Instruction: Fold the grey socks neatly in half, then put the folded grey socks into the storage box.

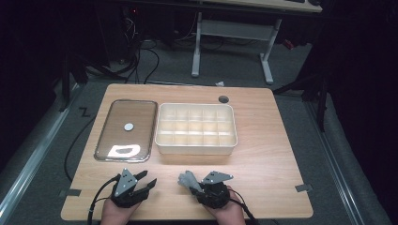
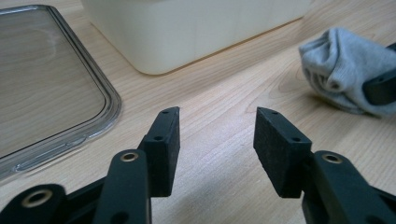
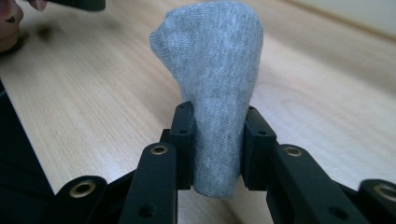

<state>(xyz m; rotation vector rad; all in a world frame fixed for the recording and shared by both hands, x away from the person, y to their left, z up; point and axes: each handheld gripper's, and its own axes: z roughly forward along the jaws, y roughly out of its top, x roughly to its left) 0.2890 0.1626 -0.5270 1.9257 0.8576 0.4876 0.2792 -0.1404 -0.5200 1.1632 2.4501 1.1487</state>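
**Count on the table**

One wooden table [image 1: 263, 154]. One cream divided storage box [image 1: 195, 127], its compartments in three rows of five, fifteen in all. One clear plastic lid [image 1: 126, 130], lying flat beside the box, with one round sticker [image 1: 128, 126] on it. One rolled grey sock [image 3: 212, 74]. Two hand-held grippers: left gripper [image 1: 149, 182], right gripper [image 1: 187, 180].

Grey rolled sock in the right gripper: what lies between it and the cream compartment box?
Nothing: bare light wooden tabletop separates the grey rolled sock from the cream compartment box, seen in the high view and the left gripper view.
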